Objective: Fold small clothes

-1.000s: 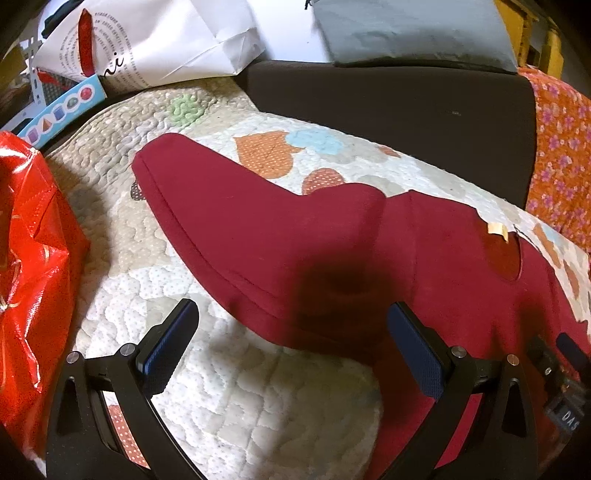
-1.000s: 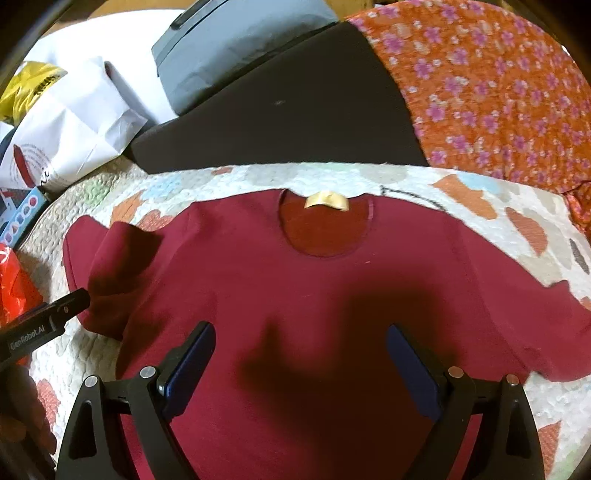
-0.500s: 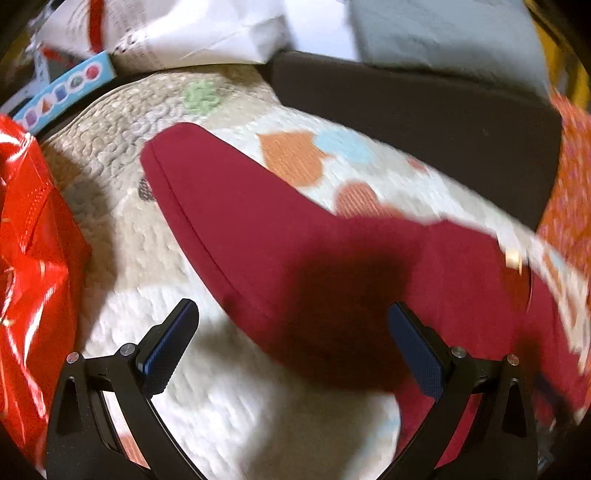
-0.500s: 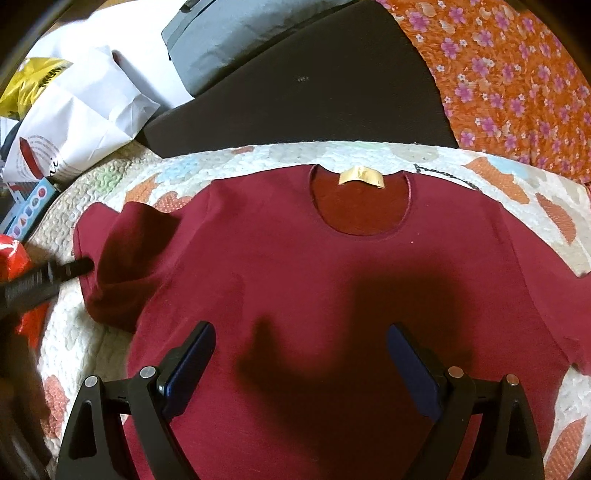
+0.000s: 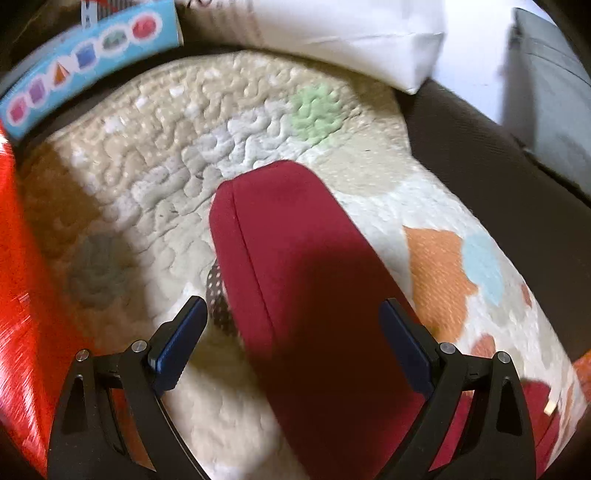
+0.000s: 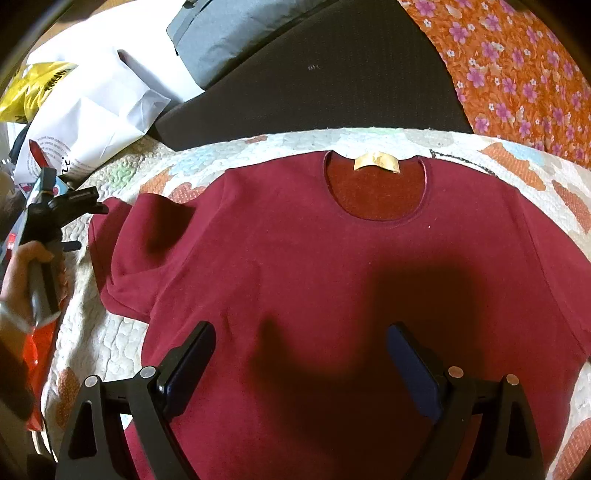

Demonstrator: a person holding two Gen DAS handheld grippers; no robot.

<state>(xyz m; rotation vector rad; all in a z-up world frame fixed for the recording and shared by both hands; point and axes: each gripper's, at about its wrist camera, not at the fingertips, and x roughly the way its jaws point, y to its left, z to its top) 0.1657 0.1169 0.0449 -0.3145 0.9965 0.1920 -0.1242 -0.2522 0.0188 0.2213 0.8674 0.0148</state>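
A dark red long-sleeved shirt lies flat, front up, on a quilted blanket, neck hole with a tan label at the far side. Its left sleeve stretches out, cuff end far from me in the left wrist view. My left gripper is open, hovering over that sleeve, fingers either side of it. It also shows in the right wrist view at the sleeve's end. My right gripper is open and empty over the shirt's body.
A red shiny bag lies left of the blanket. A blue toy box and a white paper bag lie beyond it. A dark cushion, a grey pad and orange flowered cloth lie behind.
My left gripper has moved left and forward along the sleeve toward its cuff. My right gripper has drawn slightly closer to the shirt's body. Both stay open.
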